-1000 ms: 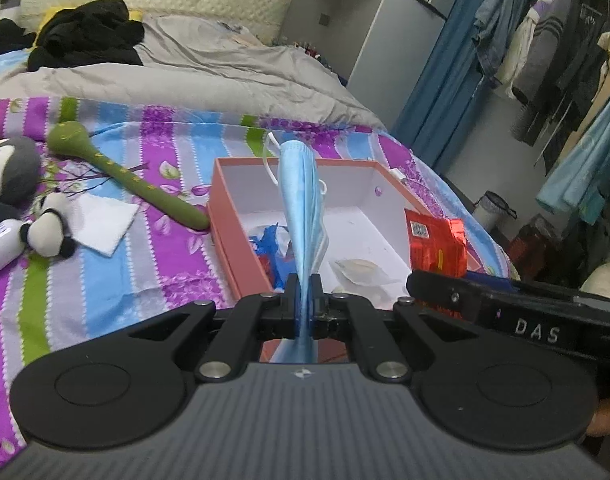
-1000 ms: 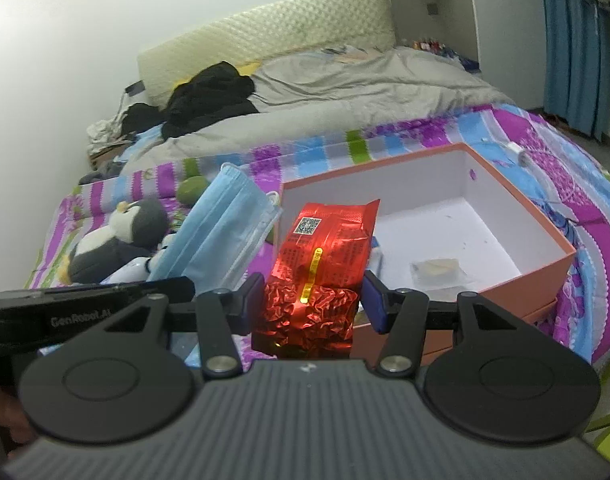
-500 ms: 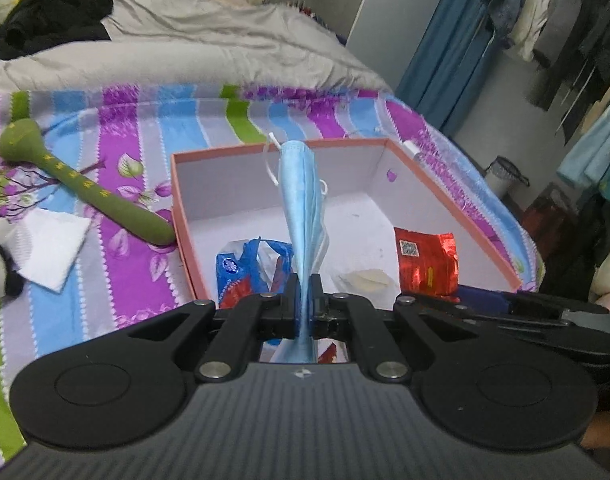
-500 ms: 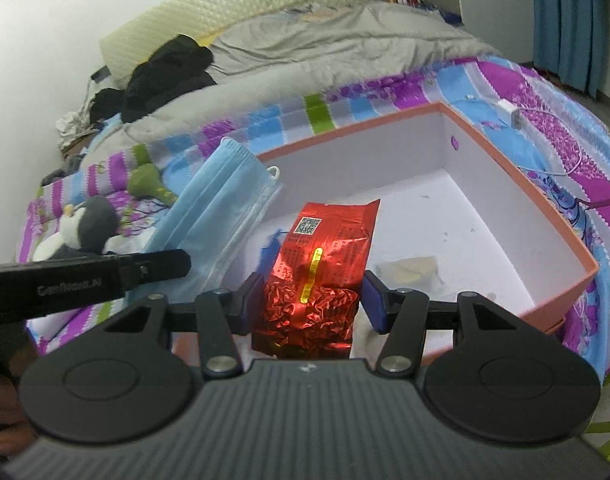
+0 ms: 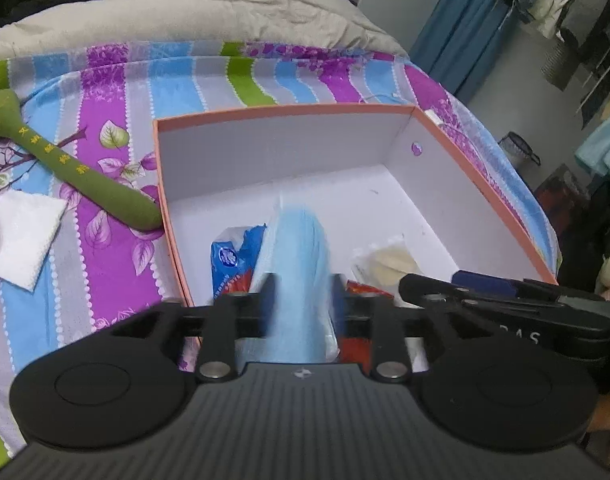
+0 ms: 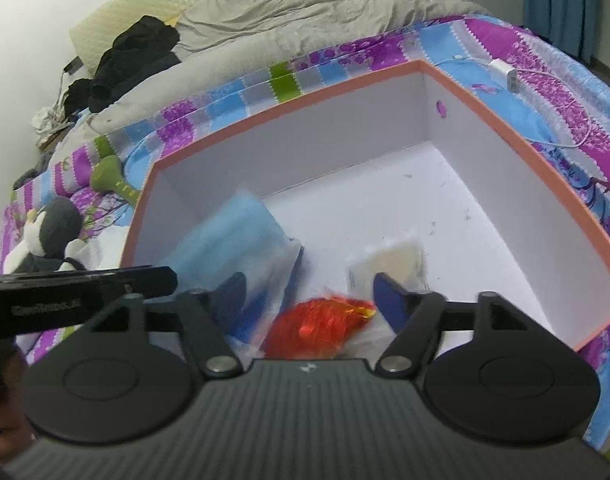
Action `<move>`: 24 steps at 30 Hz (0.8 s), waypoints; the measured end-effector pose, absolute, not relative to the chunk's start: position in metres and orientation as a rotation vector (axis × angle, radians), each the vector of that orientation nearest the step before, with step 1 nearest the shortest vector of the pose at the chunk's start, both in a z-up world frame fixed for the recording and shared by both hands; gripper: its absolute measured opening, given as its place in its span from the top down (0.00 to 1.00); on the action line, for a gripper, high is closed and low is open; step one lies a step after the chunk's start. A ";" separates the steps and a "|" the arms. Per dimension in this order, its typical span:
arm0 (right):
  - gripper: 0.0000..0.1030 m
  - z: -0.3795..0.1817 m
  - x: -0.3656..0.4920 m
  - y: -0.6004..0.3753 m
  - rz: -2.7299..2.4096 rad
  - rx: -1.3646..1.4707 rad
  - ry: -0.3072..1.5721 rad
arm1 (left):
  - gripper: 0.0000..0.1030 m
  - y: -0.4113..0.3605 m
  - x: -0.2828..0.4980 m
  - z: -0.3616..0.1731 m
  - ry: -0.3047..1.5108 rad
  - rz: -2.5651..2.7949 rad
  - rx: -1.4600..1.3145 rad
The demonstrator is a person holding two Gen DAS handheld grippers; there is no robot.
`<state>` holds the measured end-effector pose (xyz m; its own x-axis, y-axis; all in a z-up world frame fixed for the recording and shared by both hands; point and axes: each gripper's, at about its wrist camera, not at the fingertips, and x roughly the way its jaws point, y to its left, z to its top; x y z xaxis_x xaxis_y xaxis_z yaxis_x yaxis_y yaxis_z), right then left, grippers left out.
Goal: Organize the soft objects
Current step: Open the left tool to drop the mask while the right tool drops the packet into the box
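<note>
The left gripper has just parted its jaws; the limp, feather-light blue mask slips between them into the box. The right gripper, jaws just widened, drops the crinkly red packet; pinch its edge.

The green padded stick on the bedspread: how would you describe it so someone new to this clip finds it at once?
Start at the orange-rimmed box on the striped bedspread. Just outside its left wall lies the green stick, its thin end almost at the box and its rounded head pointing away. Unlike the flat white tissue beside it, it is long, olive green and carries a row of yellow characters.
</note>
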<state>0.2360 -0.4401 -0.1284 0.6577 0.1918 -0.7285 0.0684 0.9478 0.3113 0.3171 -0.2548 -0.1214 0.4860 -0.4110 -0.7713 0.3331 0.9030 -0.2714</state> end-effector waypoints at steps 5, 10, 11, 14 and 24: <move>0.29 -0.122 0.233 -0.441 0.056 0.297 0.835 | 0.59 -0.254 0.306 -0.108 0.927 -0.458 -0.071; 0.29 -0.106 0.218 -0.440 0.055 0.292 0.802 | 0.59 -0.248 0.287 -0.087 0.886 -0.459 -0.066; 0.29 -0.102 0.215 -0.439 0.055 0.292 0.796 | 0.59 -0.245 0.282 -0.082 0.876 -0.460 -0.066; 0.29 -0.092 0.202 -0.436 0.062 0.302 0.773 | 0.59 -0.240 0.266 -0.069 0.855 -0.456 -0.054; 0.29 -0.053 0.152 -0.417 0.088 0.302 0.694 | 0.59 -0.214 0.202 -0.026 0.775 -0.463 -0.070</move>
<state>0.1518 -0.4168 -0.0533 0.7672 0.1789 -0.6159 0.0204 0.9530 0.3022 0.2021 -0.2136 -0.0261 0.6193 -0.4279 -0.6584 0.3771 0.8975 -0.2286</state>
